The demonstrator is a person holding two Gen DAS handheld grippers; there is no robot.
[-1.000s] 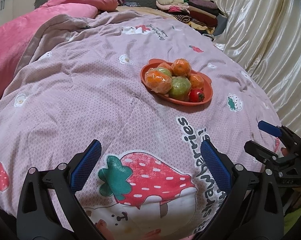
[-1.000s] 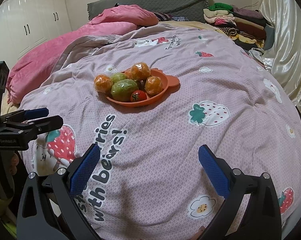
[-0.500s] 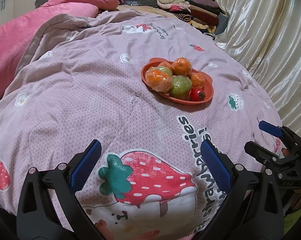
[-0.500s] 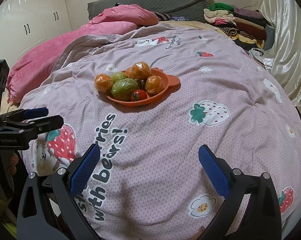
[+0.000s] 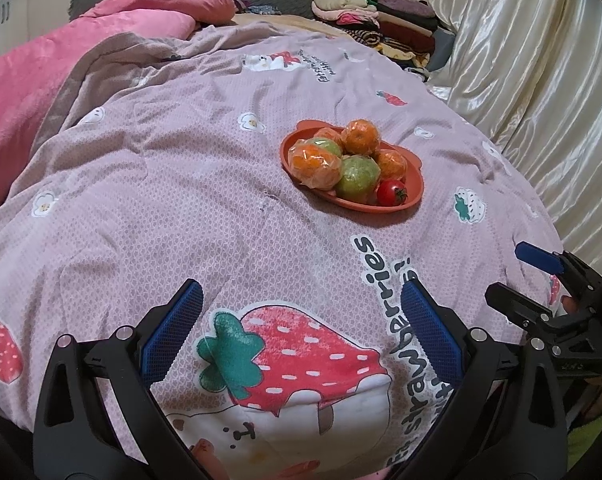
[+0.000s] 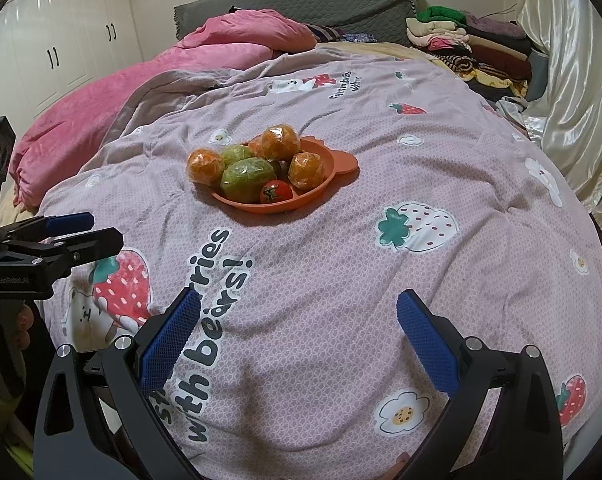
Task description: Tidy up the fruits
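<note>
Fruits (image 5: 357,172) overlap in plate (image 5: 415,196); rearmost ones mostly hidden, both grippers empty

Both views are taken from low over the near edge of the bed (image 5: 149,184), looking along the claw fingers toward the far headboard (image 6: 301,0). The left claw (image 5: 301,328) frames the left wrist view, and the right claw (image 5: 541,280) is seen at its right edge. The right wrist view is framed by the right claw (image 6: 297,332), with the left claw (image 6: 73,232) at its left edge. The orange tray (image 5: 413,200) (image 6: 321,192) of fruit, in the middle distance, the printed quilt and the far folded clothes (image 5: 361,12) (image 6: 461,36) are shared by both.
</note>
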